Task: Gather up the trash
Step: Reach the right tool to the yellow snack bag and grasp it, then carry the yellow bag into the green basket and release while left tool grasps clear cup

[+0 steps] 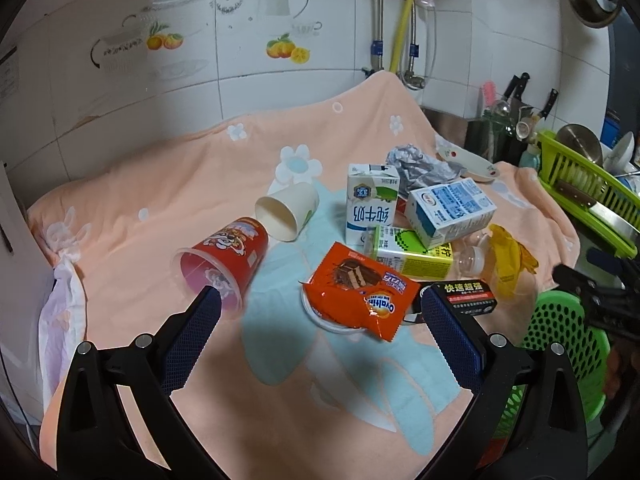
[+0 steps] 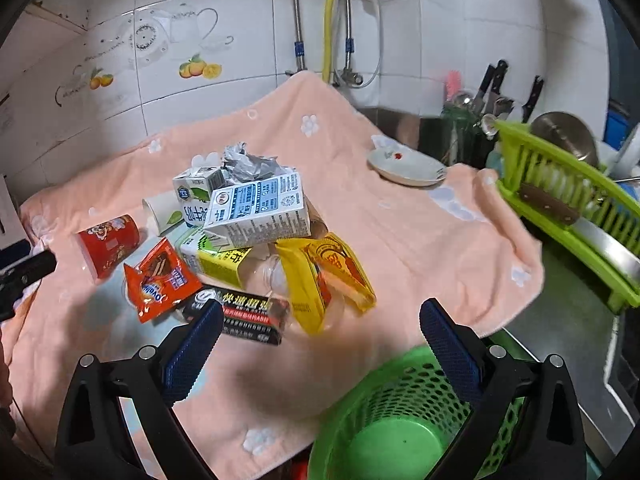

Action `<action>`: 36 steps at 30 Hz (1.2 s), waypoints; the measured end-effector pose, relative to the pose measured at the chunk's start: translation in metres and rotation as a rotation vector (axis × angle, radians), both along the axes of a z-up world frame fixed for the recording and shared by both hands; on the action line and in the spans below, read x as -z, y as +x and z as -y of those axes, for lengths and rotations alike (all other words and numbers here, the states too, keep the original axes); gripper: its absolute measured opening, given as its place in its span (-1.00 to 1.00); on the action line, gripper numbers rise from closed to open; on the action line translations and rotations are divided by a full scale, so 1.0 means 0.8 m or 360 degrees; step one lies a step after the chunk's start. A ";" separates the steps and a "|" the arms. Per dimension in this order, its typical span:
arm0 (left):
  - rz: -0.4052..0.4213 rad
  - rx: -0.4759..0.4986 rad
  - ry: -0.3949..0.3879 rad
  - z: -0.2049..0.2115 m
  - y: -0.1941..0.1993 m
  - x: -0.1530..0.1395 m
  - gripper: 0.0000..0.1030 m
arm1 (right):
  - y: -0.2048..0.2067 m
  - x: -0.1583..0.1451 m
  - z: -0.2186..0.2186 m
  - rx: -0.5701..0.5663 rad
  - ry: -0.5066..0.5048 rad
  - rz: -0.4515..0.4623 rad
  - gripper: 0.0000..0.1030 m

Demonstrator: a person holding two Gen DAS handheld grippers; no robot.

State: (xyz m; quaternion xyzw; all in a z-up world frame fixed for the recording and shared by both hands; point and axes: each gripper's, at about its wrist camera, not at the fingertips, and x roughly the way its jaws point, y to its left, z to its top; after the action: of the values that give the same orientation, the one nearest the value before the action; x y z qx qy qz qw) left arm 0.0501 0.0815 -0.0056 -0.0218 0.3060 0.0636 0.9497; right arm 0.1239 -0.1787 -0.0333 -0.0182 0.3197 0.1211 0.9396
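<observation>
- A peach towel (image 1: 192,184) with white and pale-blue flower prints covers the counter, running up against the tiled wall (image 1: 280,80) at the back.
- The wall tiles carry fruit and teapot decals; a yellow hose (image 1: 404,16) and metal pipes (image 1: 378,16) run down to a tap fitting in the corner.
- The trash sits in a loose heap mid-towel: a red cup (image 1: 226,258) on its side, a paper cup (image 1: 286,210) on its side just behind it, an upright milk carton (image 1: 370,204), a blue-and-white carton (image 1: 450,206) leaning on a green carton (image 1: 408,252), crumpled foil (image 1: 420,164) behind them.
- An orange wrapper (image 1: 360,292) lies on a white lid at the near edge of the heap, a black box (image 1: 466,296) beside it, a yellow wrapper (image 2: 324,276) draped over a clear bottle further right.
- A green bin (image 2: 384,420) stands off the towel's near right corner, below the counter edge.
- A small saucer (image 2: 406,168) rests on the towel's far right; past it, a green dish rack (image 2: 560,184), knives and utensils in a holder.
- Left gripper (image 1: 320,304) hangs spread wide over the heap, holding nothing.
- Right gripper (image 2: 320,316) also gapes wide, holding nothing, above the towel's edge and the bin.
</observation>
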 end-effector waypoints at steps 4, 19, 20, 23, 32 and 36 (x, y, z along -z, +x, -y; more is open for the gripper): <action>-0.0047 0.0014 -0.0035 -0.005 0.011 0.012 0.90 | 0.030 0.010 -0.003 -0.0041 -0.0018 -0.0034 0.70; -0.0147 0.0073 -0.0153 -0.017 0.047 0.039 0.79 | 0.113 0.047 -0.020 -0.0149 -0.0114 -0.0185 0.42; -0.0147 0.0080 -0.0148 -0.016 0.049 0.040 0.79 | 0.115 0.048 -0.019 -0.0155 -0.0104 -0.0190 0.36; -0.0151 0.0098 -0.0135 -0.012 0.052 0.042 0.79 | 0.115 0.047 -0.020 -0.0174 -0.0089 -0.0180 -0.02; -0.0150 0.0200 -0.0147 0.014 0.068 0.039 0.73 | 0.101 0.029 -0.015 -0.0199 -0.0022 -0.0091 -0.77; -0.0147 0.0288 -0.0144 0.036 0.076 0.037 0.69 | 0.092 0.015 -0.007 -0.0196 0.0007 -0.0034 -0.84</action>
State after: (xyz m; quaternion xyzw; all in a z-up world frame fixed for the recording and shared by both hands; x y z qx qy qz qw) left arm 0.1108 0.0525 -0.0352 -0.0341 0.3527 -0.0352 0.9345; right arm 0.1979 -0.1729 -0.0455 -0.0344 0.3278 0.1796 0.9269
